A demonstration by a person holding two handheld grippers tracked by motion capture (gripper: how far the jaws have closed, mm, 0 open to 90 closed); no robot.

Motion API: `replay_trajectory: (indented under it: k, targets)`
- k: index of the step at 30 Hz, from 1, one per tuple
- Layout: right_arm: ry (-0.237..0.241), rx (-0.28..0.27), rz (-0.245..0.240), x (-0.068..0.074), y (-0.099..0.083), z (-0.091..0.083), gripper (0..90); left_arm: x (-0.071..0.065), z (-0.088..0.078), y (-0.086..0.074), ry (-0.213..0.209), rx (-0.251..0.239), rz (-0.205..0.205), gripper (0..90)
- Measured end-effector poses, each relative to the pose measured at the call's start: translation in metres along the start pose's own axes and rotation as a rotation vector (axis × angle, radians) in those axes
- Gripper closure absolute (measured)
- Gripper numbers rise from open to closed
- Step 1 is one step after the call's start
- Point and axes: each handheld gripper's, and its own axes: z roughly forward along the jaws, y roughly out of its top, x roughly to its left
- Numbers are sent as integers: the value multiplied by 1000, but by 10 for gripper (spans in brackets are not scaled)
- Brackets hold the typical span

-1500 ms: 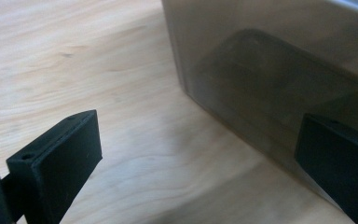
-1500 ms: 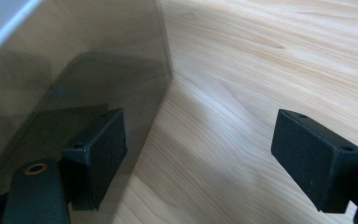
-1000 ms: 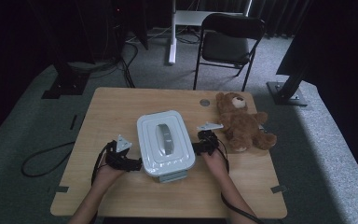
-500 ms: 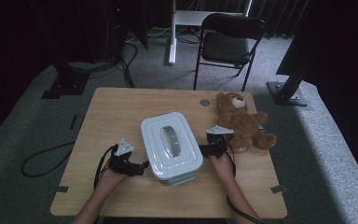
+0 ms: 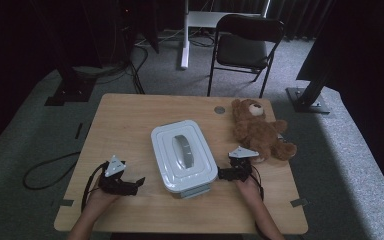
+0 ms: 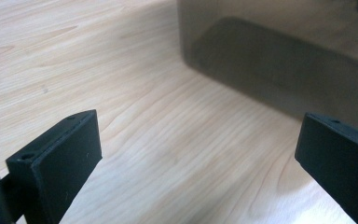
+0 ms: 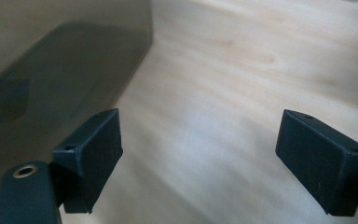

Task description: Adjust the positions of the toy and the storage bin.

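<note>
At centre frame of the high view, the white lidded container (image 5: 183, 156) sat on the wooden table (image 5: 130, 120) as I held my left gripper (image 5: 139, 181) released just off its lower-left side and my right gripper (image 5: 220, 174) spread wide beside its right edge, grasping nothing.
</note>
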Motion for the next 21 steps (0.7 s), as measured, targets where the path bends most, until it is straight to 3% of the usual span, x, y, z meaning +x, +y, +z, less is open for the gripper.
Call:
replay_trajectory:
  k: [1,3,5,7,11,17,21]
  targets:
    - [2,3,-1,0,-4,-2,137,2,-3,-3,7,2,-2,11]
    - [9,4,-9,-1,-12,-8,136,9,-8,-8,24,7,-46,11]
    - [2,0,-16,-2,-17,-12,136,15,-13,-12,15,9,-71,11]
    - [9,-5,-15,-4,-20,-19,135,19,-18,-15,29,47,-75,11]
    - [10,-13,-4,-6,-26,-29,133,27,-24,-20,0,64,-120,11]
    - [-39,-44,10,-13,-40,-50,127,32,-33,-26,-1,55,-112,11]
    - [-73,-59,50,-22,-50,-64,127,34,-36,-31,12,79,-98,11]
